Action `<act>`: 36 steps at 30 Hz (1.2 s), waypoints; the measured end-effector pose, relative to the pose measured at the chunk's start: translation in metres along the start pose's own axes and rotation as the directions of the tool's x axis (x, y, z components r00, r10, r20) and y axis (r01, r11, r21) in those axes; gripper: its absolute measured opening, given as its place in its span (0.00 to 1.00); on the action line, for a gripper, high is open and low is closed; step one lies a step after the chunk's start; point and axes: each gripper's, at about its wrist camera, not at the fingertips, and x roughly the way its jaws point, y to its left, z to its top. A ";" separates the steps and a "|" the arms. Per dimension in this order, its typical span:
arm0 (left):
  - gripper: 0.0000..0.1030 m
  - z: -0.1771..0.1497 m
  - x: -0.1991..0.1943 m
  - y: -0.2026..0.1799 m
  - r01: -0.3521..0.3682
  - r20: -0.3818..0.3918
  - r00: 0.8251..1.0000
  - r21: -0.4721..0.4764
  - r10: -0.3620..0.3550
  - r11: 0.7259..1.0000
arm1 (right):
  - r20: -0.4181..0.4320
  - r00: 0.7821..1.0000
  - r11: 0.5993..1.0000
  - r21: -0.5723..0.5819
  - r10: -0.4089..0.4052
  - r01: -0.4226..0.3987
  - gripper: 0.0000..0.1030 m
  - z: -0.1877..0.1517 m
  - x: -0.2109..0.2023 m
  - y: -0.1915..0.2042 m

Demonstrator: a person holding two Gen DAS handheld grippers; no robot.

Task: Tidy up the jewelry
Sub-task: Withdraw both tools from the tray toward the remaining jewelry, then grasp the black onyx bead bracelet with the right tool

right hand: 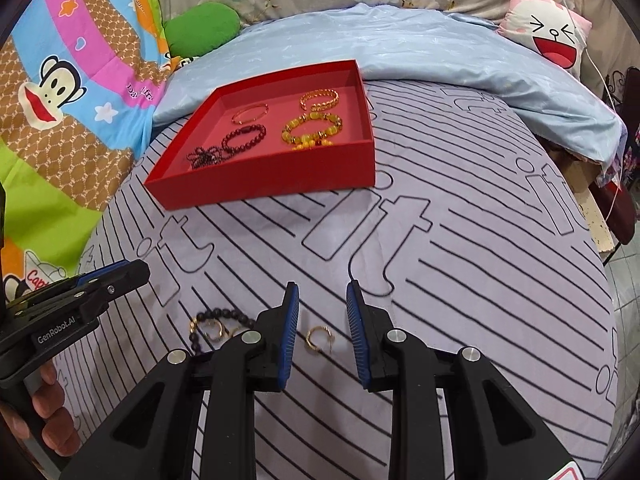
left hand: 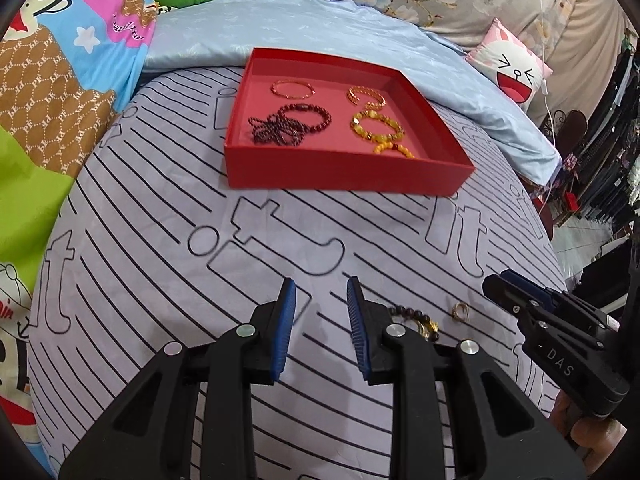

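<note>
Ring (right hand: pixel 319 337) lies flat between right tool's (right hand: pixel 322 334) spread fingers.

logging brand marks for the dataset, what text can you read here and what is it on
"DAS": side of the right tongs.
"GenRobot.AI": side of the left tongs.
"it": repeated outline print on the striped sheet.
Script and "Cap..." on the cartoon quilt: too partial to read.

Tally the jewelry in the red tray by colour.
Gold bracelets: 2
Dark bead strands: 2
Yellow bead bracelets: 2
Total: 6
</note>
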 end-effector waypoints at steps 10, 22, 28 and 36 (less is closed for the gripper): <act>0.25 -0.024 0.009 -0.020 0.007 -0.035 0.999 0.044 -0.006 0.999 | -0.038 0.999 1.000 -0.008 0.014 -0.015 0.24 -0.026 -0.002 0.004; 0.31 -0.038 0.010 -0.011 -0.026 -0.050 0.998 0.027 0.027 0.999 | -0.063 0.997 0.997 -0.060 0.047 -0.050 0.24 -0.035 0.007 0.027; 0.31 -0.039 0.010 -0.001 -0.040 -0.053 0.998 0.005 0.040 0.999 | -0.076 0.996 0.995 -0.082 0.045 -0.051 0.24 -0.033 0.017 0.035; 0.31 -0.037 0.010 0.004 -0.051 -0.050 0.997 -0.001 0.050 0.999 | -0.077 0.997 0.993 -0.116 0.028 -0.037 0.16 -0.033 0.027 0.039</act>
